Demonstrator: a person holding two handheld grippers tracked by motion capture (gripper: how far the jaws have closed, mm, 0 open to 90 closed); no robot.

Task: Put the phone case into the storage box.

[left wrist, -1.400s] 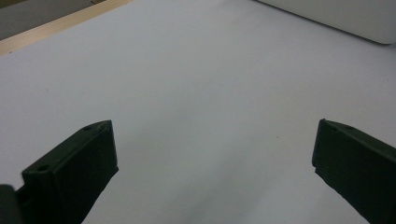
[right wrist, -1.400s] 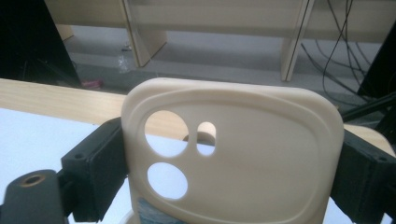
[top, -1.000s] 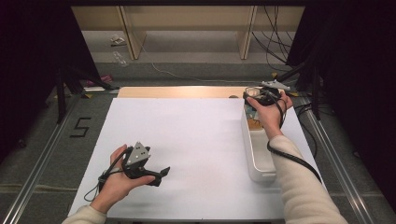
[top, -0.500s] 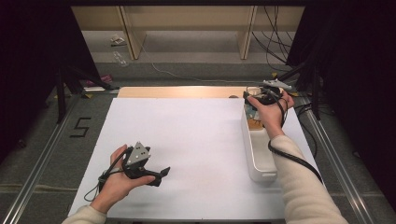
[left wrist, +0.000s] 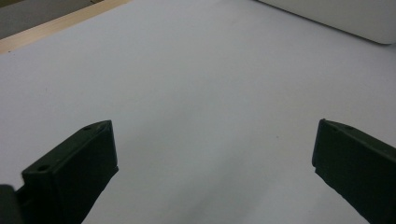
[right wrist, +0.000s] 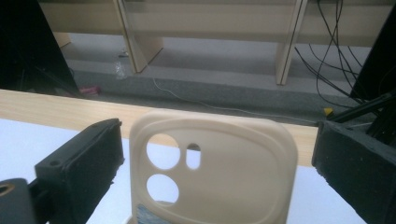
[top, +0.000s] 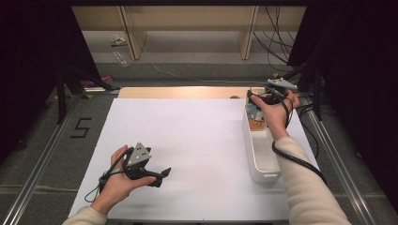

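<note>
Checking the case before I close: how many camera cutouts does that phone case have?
3 on the cream phone case: two round ones stacked at its upper left, one small slot beside the top one. Its lower part is out of frame.

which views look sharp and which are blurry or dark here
High view: the white table is evenly lit, the surroundings at both sides very dark. Right gripper view: the cream phone case between the jaws is slightly soft, the shelving behind crisper. Left gripper view: soft overall, with faint shadows on the table.
</note>
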